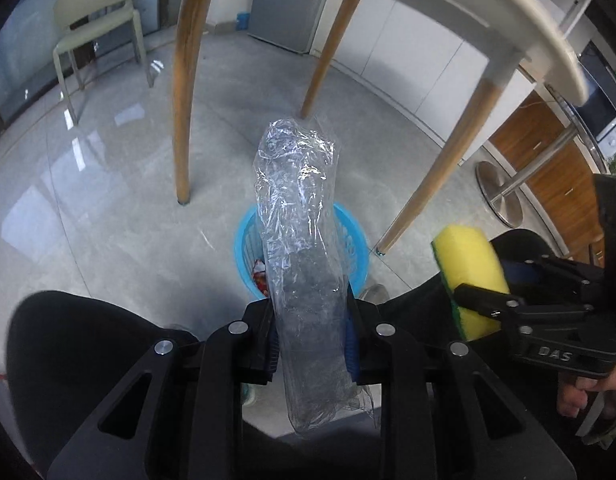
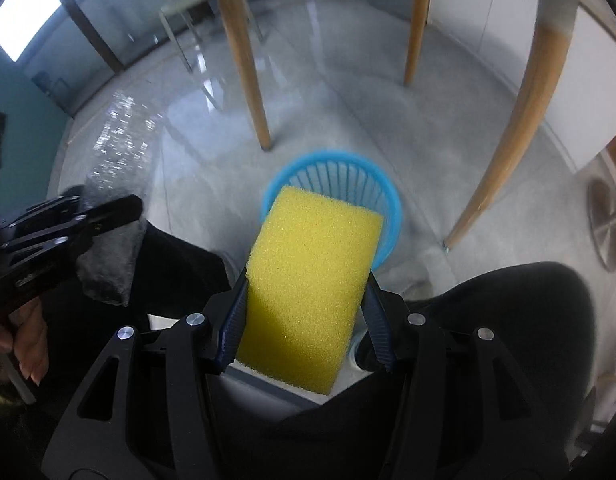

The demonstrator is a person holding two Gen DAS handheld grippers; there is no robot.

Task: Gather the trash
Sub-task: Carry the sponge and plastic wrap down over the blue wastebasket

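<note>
My left gripper is shut on a crumpled clear plastic bag that sticks up and forward, over a blue slatted trash basket on the floor. Some red trash lies inside the basket. My right gripper is shut on a yellow sponge with a green scouring side, held above the near rim of the blue basket. The right gripper with the sponge shows at the right of the left wrist view. The left gripper with the bag shows at the left of the right wrist view.
The basket stands under a white table with wooden legs, near one leg. The person's dark-clothed knees flank the grippers. A pale chair stands far left, a metal stool base at right. Grey glossy floor lies around.
</note>
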